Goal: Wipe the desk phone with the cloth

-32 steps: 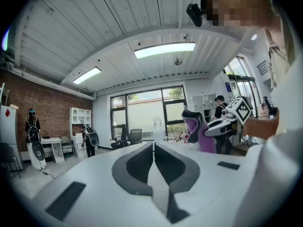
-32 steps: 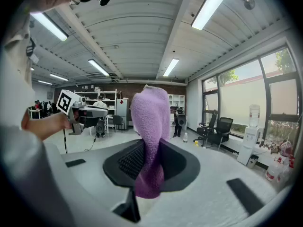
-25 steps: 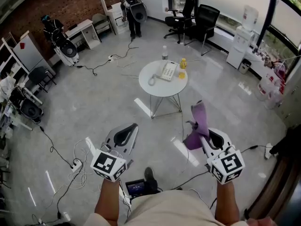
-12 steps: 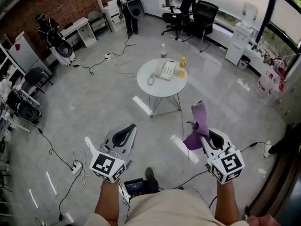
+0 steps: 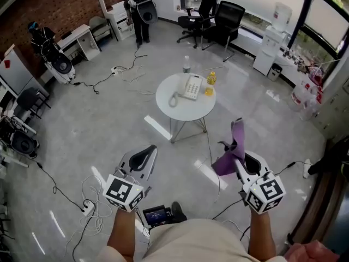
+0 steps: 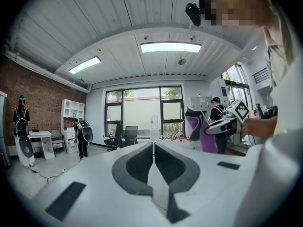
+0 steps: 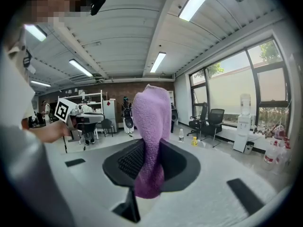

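Fuzzy purple cloth (image 7: 150,122) in right tongs (image 7: 148,149)

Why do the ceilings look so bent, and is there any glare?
Left gripper view: the wide-angle lens bows the ceiling into arcs and darkens the corners. Right gripper view: same bending, yet the purple cloth shows crisp texture. Head view: bright reflected streaks glare on the floor.

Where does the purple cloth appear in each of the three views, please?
Head view: purple cloth, lower right, held in the right tongs.
Left gripper view: right of centre, at mid-height.
Right gripper view: dead centre, pinched between the tongs.
Shared landmark: the water dispenser by the windows.
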The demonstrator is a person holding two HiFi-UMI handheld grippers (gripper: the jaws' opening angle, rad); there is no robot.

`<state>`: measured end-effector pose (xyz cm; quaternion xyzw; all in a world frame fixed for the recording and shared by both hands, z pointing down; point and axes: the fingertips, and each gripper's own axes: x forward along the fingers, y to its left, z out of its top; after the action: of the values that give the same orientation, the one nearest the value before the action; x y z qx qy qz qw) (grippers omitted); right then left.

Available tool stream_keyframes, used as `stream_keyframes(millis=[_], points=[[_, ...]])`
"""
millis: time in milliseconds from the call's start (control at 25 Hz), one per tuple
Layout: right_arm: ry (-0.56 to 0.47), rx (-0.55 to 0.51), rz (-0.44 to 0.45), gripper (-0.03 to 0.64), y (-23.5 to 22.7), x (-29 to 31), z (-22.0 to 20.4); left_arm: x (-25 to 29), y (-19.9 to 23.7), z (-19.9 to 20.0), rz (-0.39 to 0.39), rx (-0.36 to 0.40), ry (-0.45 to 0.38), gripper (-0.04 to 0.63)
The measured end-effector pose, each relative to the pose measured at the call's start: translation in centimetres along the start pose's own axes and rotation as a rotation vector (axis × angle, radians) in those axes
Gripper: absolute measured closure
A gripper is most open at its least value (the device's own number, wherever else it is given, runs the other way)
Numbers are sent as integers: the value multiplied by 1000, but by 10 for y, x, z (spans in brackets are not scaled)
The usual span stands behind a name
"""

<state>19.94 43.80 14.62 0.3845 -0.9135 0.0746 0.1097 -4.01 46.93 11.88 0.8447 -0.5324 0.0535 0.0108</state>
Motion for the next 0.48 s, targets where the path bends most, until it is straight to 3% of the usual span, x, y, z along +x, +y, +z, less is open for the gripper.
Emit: stream_keyframes(millis=[320, 480], points=[[-5, -22, -84, 541, 14, 37, 18, -1, 53, -11, -59, -13, -23, 583], [12, -35, -88, 541, 18, 52, 20, -9, 69, -14, -45, -37, -25, 583]])
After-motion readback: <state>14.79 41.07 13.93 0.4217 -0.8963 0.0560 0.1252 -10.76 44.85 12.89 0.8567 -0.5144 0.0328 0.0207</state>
